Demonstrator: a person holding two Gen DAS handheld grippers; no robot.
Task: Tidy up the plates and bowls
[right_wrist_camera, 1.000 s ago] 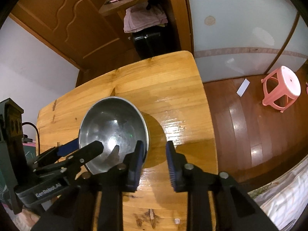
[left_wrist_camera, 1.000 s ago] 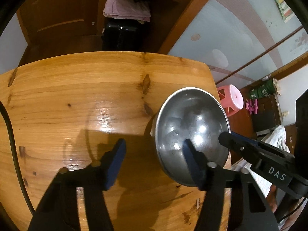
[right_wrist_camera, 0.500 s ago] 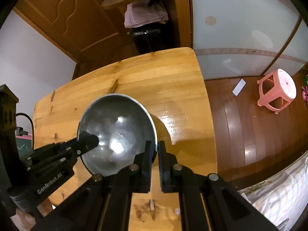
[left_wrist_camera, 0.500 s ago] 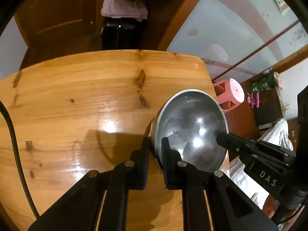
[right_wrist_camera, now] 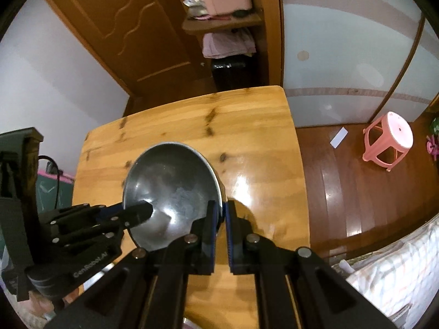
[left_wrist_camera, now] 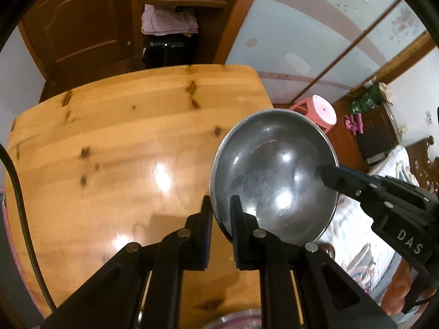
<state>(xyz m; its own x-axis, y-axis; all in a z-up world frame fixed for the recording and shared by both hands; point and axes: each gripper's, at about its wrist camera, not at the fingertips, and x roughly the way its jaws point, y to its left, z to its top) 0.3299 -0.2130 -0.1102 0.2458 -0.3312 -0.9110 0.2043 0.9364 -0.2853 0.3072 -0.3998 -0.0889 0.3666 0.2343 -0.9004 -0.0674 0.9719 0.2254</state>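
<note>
One shiny steel bowl point(left_wrist_camera: 274, 175) — dented, empty, rim-clamped by both grippers

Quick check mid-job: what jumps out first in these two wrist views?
The shiny metal bowl, pinched at opposite rims by the left gripper and the right gripper. Beneath it lies the glossy wooden table. A pink stool stands on the floor beyond the table's edge.

Shiny dented metal bowl point(left_wrist_camera: 274, 175); glossy varnished wood table point(left_wrist_camera: 123, 148) (knotty); pink plastic stool point(right_wrist_camera: 389, 139)
</note>
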